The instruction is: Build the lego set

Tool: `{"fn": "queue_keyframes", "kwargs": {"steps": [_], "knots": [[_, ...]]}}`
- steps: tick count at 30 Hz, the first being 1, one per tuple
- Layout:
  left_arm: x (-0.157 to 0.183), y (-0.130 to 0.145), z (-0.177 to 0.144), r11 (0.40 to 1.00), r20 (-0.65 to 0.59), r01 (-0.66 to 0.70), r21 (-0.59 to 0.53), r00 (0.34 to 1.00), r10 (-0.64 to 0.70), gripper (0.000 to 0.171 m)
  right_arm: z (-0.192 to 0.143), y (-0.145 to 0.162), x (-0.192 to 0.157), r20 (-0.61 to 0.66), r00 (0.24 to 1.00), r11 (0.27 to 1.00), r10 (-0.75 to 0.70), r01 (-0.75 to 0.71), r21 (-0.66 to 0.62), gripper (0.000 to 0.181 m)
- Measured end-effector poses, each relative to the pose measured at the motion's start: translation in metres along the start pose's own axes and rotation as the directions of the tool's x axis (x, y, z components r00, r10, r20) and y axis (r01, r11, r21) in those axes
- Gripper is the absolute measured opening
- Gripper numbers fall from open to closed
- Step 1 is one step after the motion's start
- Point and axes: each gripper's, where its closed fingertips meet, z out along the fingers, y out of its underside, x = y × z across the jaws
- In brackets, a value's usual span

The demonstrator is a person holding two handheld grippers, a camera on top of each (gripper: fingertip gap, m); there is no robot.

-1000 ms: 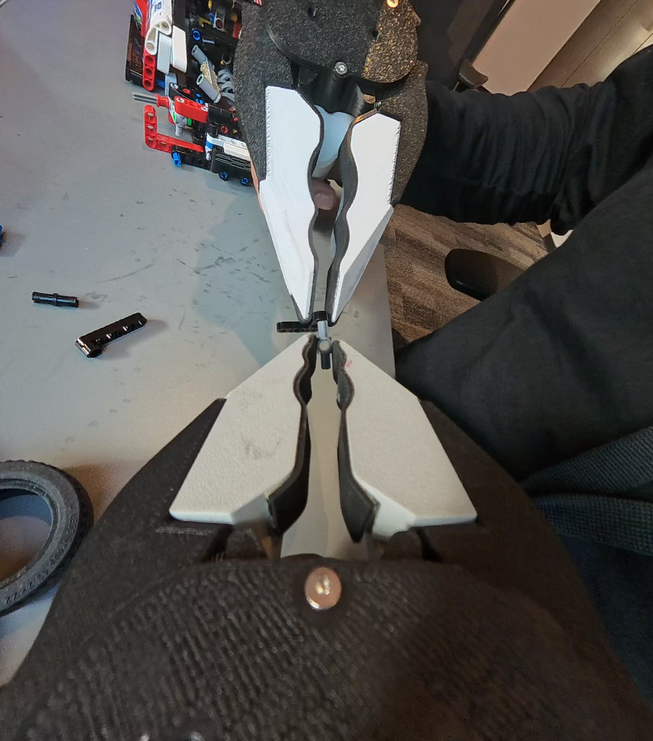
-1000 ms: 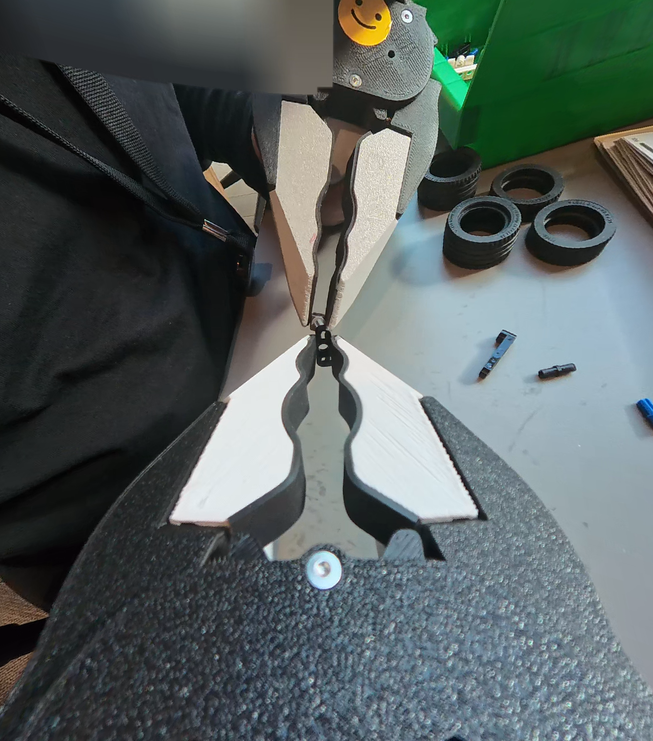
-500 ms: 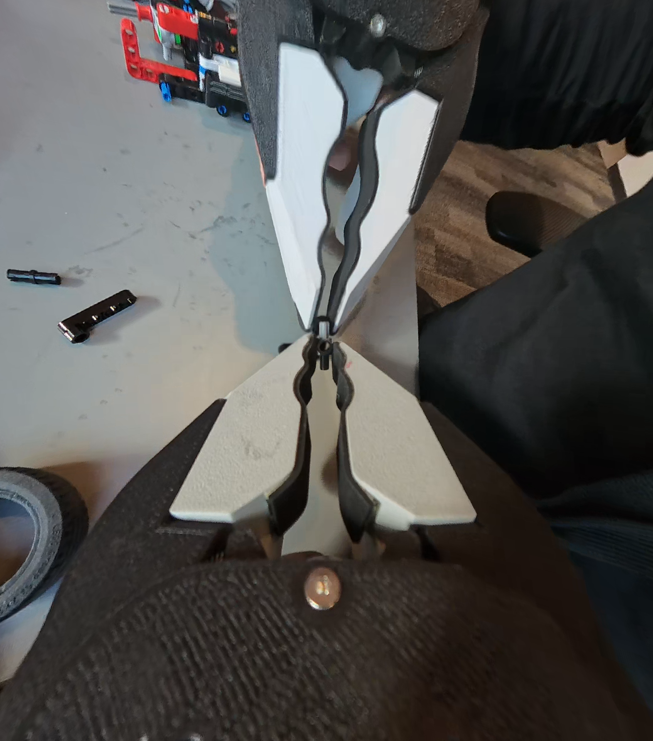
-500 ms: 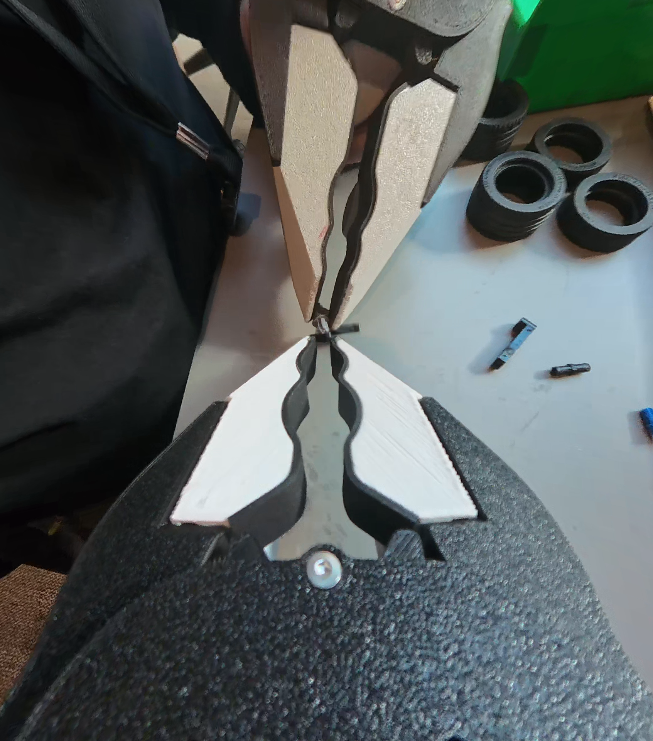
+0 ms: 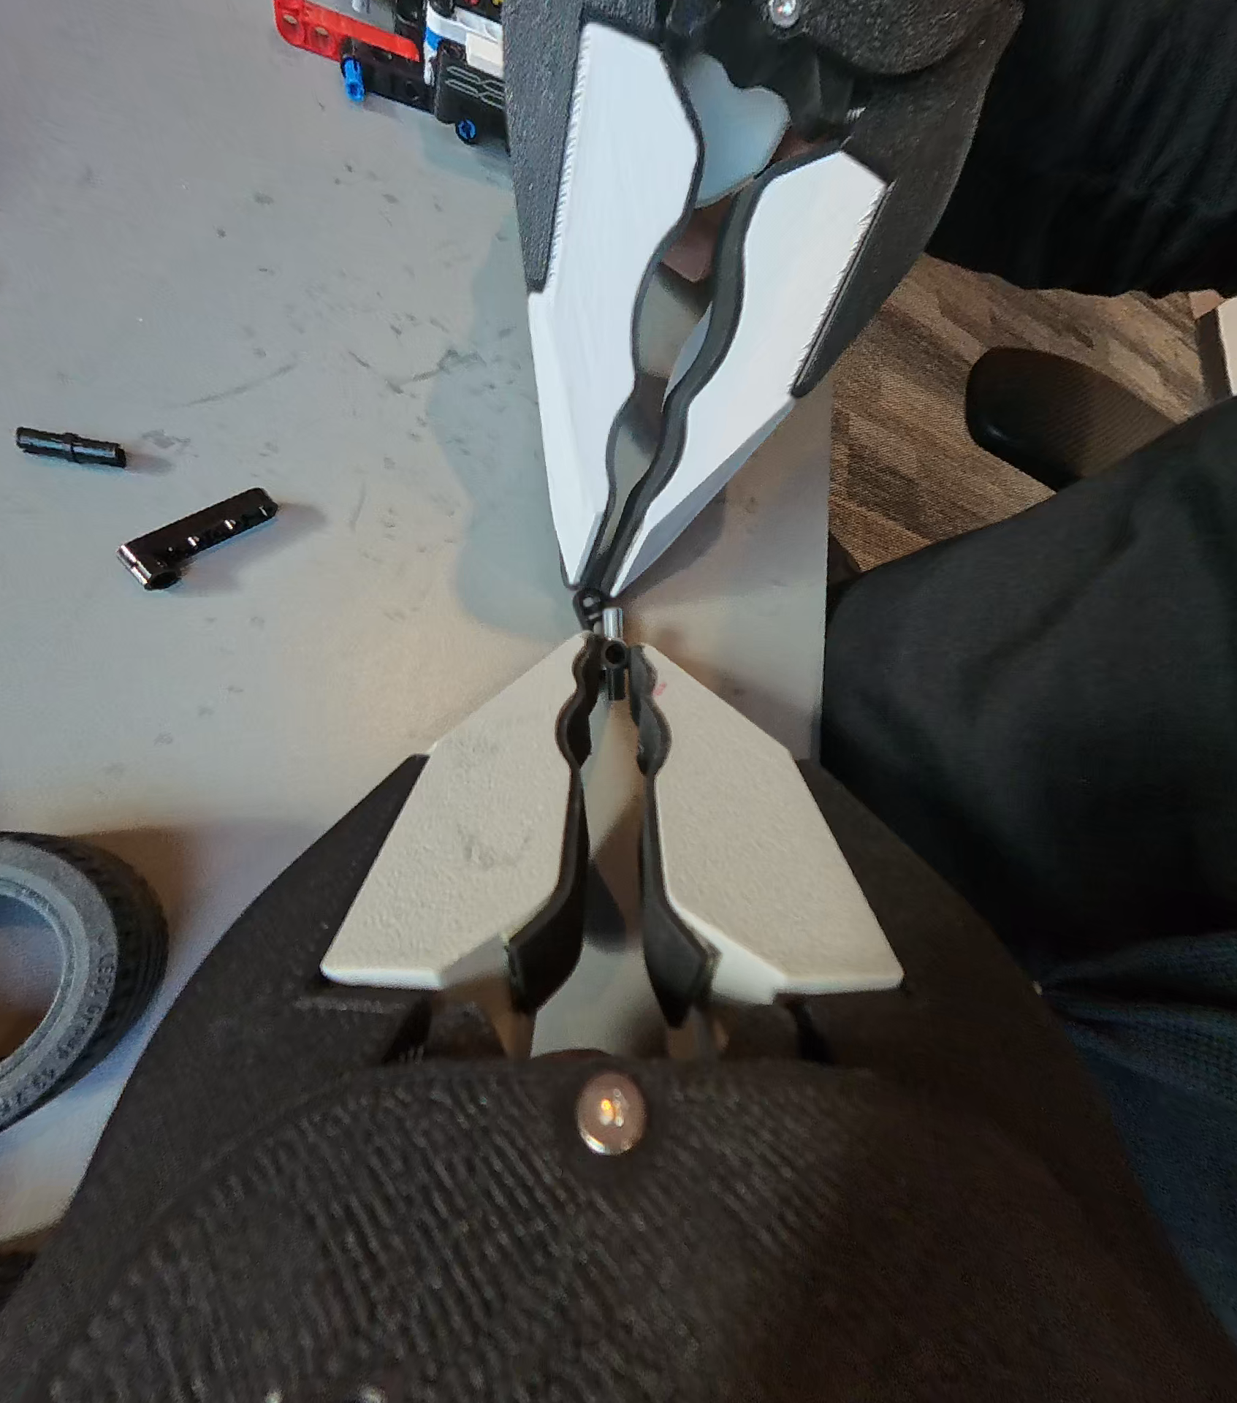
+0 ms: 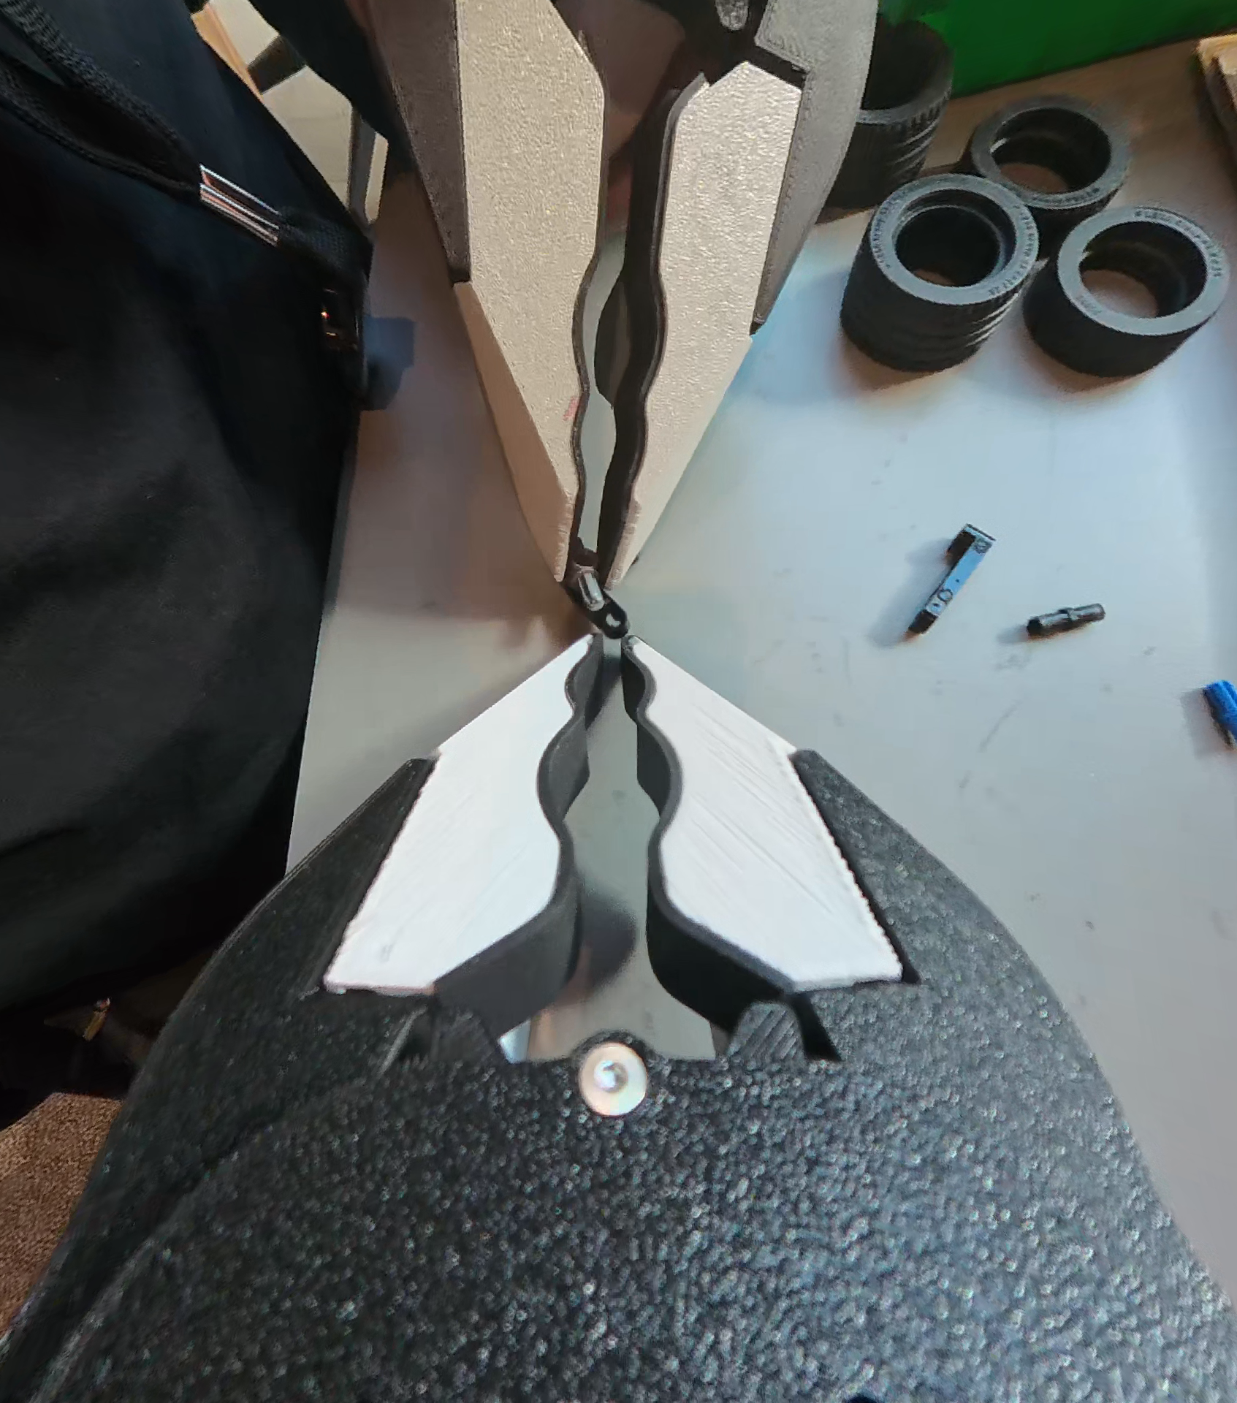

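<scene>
Partly built lego model [image 5: 402, 45] is cut off at the upper edge. Small black pin piece [image 5: 613, 668] sits mid-frame, clamped at the left claw [image 5: 611, 662] tips, above the desk [image 5: 258, 304] edge. Right claw [image 6: 611, 645] tips stand slightly apart just below it; contact is unclear. A black connector [image 6: 604, 603] is on its end.

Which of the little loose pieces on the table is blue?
The small blue pin, lying farthest right in the right wrist view. The short pin and the flat beam beside it are both black.
</scene>
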Motion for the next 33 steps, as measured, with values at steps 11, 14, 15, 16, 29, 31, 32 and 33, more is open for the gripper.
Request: {"fn": "queue_keyframes", "kwargs": {"steps": [11, 14, 15, 16, 29, 31, 32, 33], "knots": [[-0.001, 0.000, -0.005, 0.993, -0.043, 0.120, 0.008, 0.992, -0.120, 0.004, -0.013, -0.011, 0.002, -0.102, 0.995, 0.999, -0.017, 0.021, 0.042, 0.013], [0.000, -0.001, -0.007, 0.988, -0.064, 0.153, 0.004, 0.986, -0.152, 0.004, -0.011, -0.019, -0.002, -0.159, 0.983, 0.994, -0.097, 0.104, 0.036, 0.015], [0.001, -0.002, -0.007, 0.988, -0.071, 0.157, 0.000, 0.985, -0.156, 0.004, -0.010, -0.021, -0.003, -0.177, 0.975, 0.990, -0.136, 0.142, 0.020, 0.015], [0.002, -0.002, -0.007, 0.987, -0.076, 0.160, -0.006, 0.984, -0.160, 0.005, -0.008, -0.022, -0.005, -0.185, 0.967, 0.984, -0.173, 0.177, 0.001, 0.015], [0.002, -0.003, -0.009, 0.978, -0.045, 0.201, -0.064, 0.978, -0.204, 0.005, 0.003, -0.022, -0.001, -0.355, 0.779, 0.855, -0.516, 0.451, -0.255, 0.005], [0.000, -0.005, -0.010, 0.978, -0.027, 0.207, -0.041, 0.978, -0.208, 0.005, 0.003, -0.022, 0.002, -0.391, 0.759, 0.853, -0.521, 0.449, -0.265, 0.004], [-0.001, -0.007, -0.012, 0.977, -0.026, 0.213, -0.025, 0.977, -0.213, 0.005, 0.003, -0.024, 0.003, -0.411, 0.757, 0.861, -0.508, 0.441, -0.252, 0.004], [-0.001, -0.008, -0.013, 0.975, -0.030, 0.220, -0.009, 0.975, -0.220, 0.005, 0.002, -0.026, 0.003, -0.426, 0.761, 0.872, -0.489, 0.431, -0.232, 0.004]]}}
